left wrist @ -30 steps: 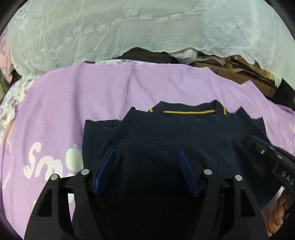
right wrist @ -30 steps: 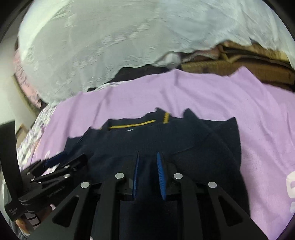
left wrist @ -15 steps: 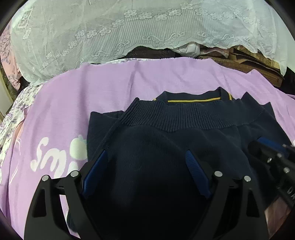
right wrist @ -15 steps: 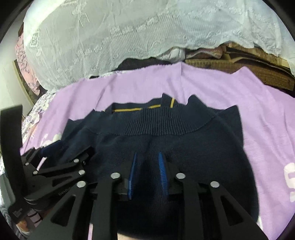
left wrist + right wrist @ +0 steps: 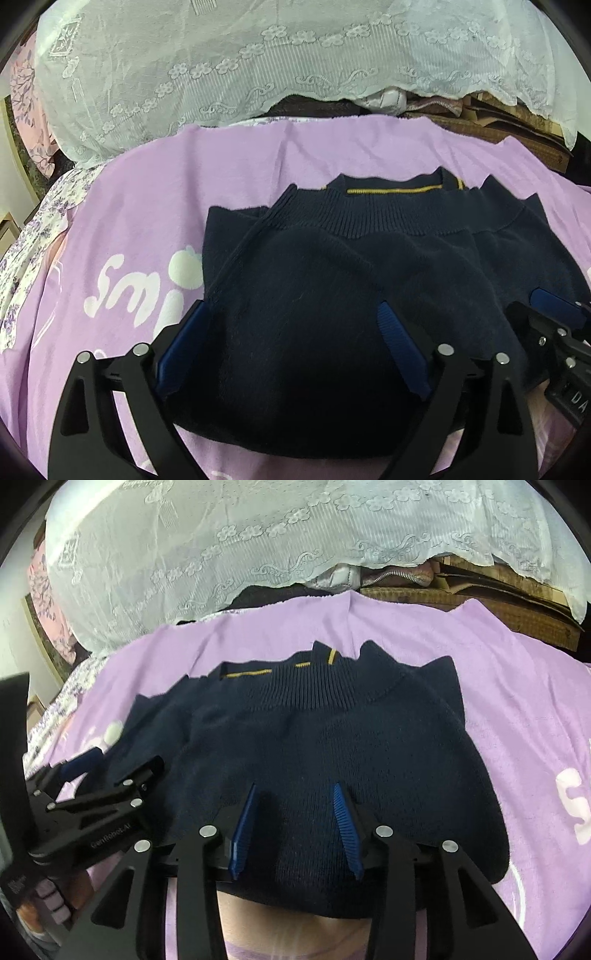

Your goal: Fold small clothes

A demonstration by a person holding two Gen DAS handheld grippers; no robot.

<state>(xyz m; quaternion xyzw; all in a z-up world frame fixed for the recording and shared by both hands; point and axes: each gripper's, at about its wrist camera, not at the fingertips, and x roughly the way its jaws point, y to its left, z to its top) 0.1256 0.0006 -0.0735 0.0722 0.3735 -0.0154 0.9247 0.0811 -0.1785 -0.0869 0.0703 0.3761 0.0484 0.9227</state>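
in the left wrist view, a small dark navy knitted sweater [image 5: 332,273] with a ribbed band and a thin yellow stripe at its far edge lies folded on a lilac fleece blanket [image 5: 155,206] printed with white letters. the left gripper [image 5: 291,345], a black frame with blue ribbed pads, hangs over the near part of the sweater. its jaws have just been opening and now stand wide apart, one blue pad at the sweater's left edge and the other over its middle; the knit bulges up between them but neither pad presses on it. at the lower right edge the black body of the right gripper [image 5: 554,332] shows over the sweater's right side. behind the blanket a white lace cloth [image 5: 258,62] is draped across the back, with brown cardboard [image 5: 517,129] under it on the right.

in the right wrist view, the same sweater [image 5: 332,746] fills the centre, ribbed band away from the camera, lying on the lilac blanket [image 5: 517,686]. the right gripper [image 5: 293,794] has also just been opening: its blue pads stand a moderate way apart above the near fold, with knit between them and no squeeze visible. the left gripper [image 5: 103,771] sits at the left, over the sweater's left edge, with part of a hand [image 5: 70,890] below it. the lace cloth [image 5: 221,542] spans the top.
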